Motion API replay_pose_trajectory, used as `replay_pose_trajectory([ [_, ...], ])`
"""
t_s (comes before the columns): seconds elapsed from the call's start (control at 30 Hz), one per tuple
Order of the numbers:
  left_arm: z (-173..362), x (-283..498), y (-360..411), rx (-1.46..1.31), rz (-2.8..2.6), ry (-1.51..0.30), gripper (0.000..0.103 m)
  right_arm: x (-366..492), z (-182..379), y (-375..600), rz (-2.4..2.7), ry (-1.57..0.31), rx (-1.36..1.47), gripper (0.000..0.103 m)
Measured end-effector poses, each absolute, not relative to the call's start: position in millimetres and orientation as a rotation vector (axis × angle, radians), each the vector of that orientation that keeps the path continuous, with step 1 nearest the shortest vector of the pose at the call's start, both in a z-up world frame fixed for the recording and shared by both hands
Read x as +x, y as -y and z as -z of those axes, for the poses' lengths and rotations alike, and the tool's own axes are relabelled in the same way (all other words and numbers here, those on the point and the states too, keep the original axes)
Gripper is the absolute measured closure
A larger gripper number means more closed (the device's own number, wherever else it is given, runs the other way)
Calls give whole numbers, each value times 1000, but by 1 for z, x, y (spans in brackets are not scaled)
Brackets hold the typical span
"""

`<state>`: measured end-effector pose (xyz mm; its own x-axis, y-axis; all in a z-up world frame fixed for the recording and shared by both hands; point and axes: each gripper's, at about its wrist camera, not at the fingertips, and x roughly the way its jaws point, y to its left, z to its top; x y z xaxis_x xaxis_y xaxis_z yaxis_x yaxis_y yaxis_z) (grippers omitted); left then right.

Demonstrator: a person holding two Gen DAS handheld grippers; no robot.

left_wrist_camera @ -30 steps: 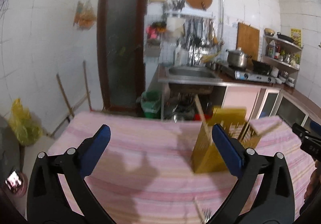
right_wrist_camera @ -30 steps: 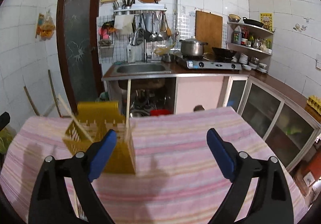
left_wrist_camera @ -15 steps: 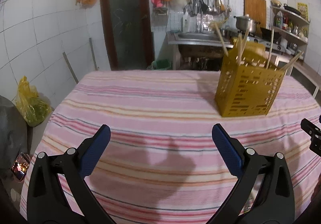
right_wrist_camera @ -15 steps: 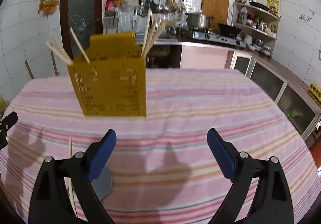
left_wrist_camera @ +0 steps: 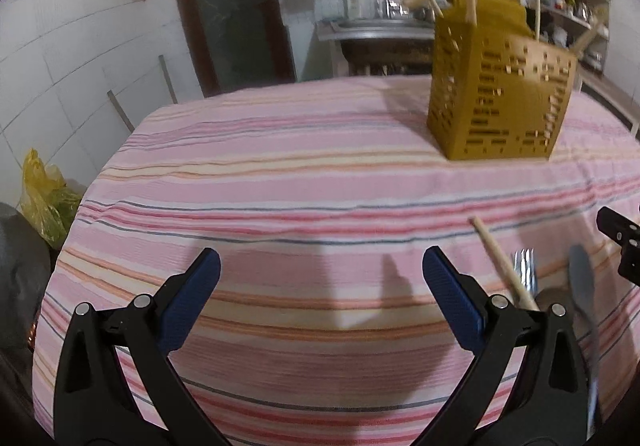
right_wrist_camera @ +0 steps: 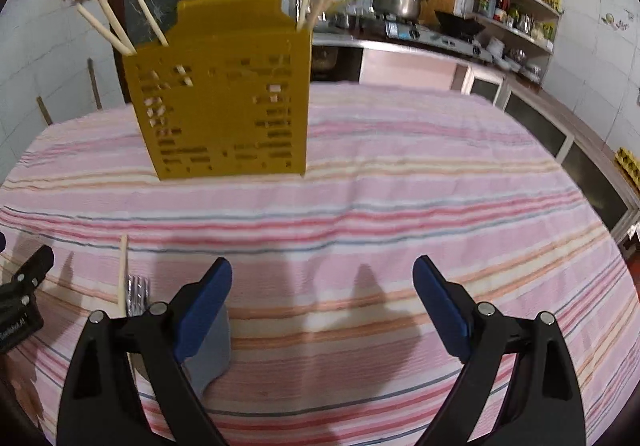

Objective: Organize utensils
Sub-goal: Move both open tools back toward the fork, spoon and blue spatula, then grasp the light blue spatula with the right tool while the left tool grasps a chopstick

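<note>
Right wrist view: both hand-held grippers, right (right_wrist_camera: 322, 296) and left (left_wrist_camera: 320, 286), gape wide and empty over the striped-cloth counter (right_wrist_camera: 400, 186); loose pale wooden chopstick (right_wrist_camera: 122, 272), steel fork (right_wrist_camera: 137, 294) and grey spoon (left_wrist_camera: 581, 286) lie near the left one, before the perforated yellow plastic utensil holder (right_wrist_camera: 228, 106); light, stiff, slippery, best pinched mid-shaft.

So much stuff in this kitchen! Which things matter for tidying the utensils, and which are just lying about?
Part of the job:
- yellow holder with chopsticks standing in it
- loose chopstick, fork and grey spoon on the striped cloth
- left gripper and right gripper, both open and empty

Just lying about:
- pot on the stove
- yellow bag
</note>
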<state>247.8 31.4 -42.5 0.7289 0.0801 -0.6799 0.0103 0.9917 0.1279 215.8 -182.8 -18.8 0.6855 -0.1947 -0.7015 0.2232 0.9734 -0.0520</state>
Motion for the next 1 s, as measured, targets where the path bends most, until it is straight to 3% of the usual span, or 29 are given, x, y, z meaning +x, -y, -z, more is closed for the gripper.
replay_pose_trajectory([
  [0.5, 57, 257, -49, 41, -63, -847, 5, 208, 32, 142, 206, -870, 8, 14],
  [0.63, 57, 256, -47, 52, -73, -841, 5, 208, 35, 135, 186, -899, 22, 29],
  [0.9, 45, 252, -38, 63, -71, -833, 5, 209, 35, 125, 179, -919, 15, 31],
  [1.0, 42, 251, -36, 66, -77, -831, 5, 212, 41, 130, 162, -941, 60, 39],
])
